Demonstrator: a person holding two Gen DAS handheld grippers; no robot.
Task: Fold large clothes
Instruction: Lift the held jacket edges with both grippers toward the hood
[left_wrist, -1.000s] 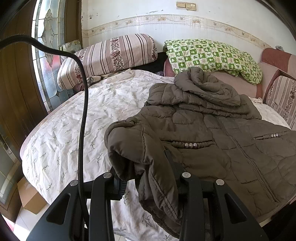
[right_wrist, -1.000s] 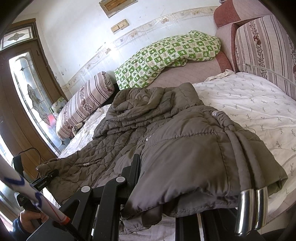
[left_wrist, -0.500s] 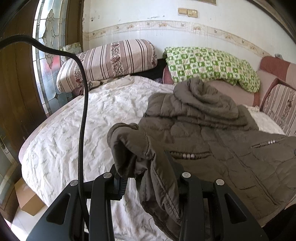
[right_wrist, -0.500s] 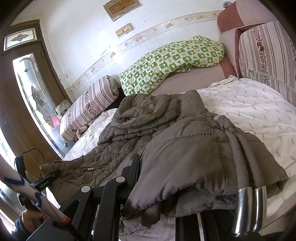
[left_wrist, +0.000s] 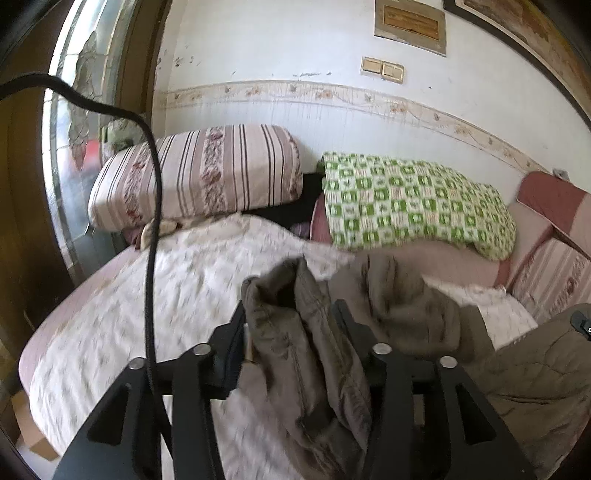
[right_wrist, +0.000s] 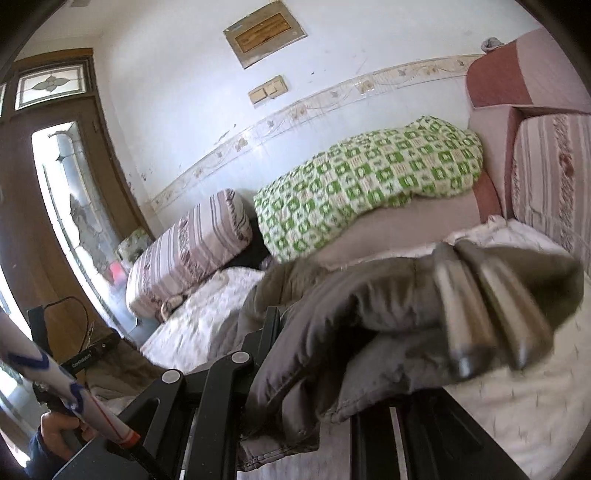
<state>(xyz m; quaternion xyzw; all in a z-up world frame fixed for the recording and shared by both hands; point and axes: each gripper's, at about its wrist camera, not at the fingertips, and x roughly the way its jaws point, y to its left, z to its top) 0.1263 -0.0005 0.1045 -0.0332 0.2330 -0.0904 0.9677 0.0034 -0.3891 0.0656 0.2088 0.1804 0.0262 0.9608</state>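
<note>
fold barely begun: the right gripper clamps the brown padded jacket hem, its hood ahead on the bed, while the left gripper jaws are opening with jacket between them

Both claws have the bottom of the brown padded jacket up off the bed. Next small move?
Probably carry both ends forward toward the hood. The brown quilted jacket hangs bunched in the left claw, whose jaws are opening; the right claw is shut on it above the white floral bedsheet.
</note>
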